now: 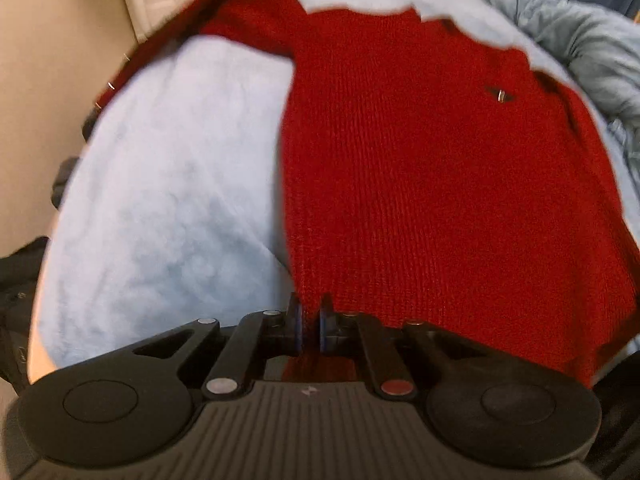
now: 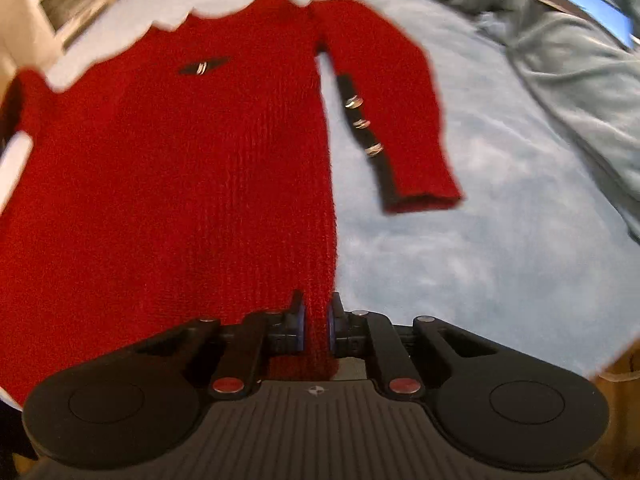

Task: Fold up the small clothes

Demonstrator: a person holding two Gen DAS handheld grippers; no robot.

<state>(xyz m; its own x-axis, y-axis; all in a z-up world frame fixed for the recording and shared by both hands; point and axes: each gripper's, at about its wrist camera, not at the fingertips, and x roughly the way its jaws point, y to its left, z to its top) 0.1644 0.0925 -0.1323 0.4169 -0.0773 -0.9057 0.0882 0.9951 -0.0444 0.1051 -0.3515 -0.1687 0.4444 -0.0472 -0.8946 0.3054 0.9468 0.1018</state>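
A small red knit sweater point(image 1: 420, 168) lies spread on a pale blue blanket point(image 1: 168, 184). It has a dark badge on the chest point(image 1: 499, 94). My left gripper point(image 1: 311, 312) is shut on the sweater's bottom hem at its left corner. In the right wrist view the sweater point(image 2: 180, 184) fills the left half, with one sleeve point(image 2: 404, 120) lying out to the right, trimmed in black with metal buttons. My right gripper point(image 2: 316, 314) is shut on the hem at the sweater's right corner. The other sleeve runs off to the upper left point(image 1: 248, 4).
The pale blue blanket point(image 2: 480, 220) covers the surface. A crumpled grey-green duvet point(image 2: 568, 64) lies at the back right, also in the left wrist view point(image 1: 580, 48). Beige furniture point(image 1: 48, 60) stands at the left. A white shelf unit point(image 2: 60, 4) is at the far left.
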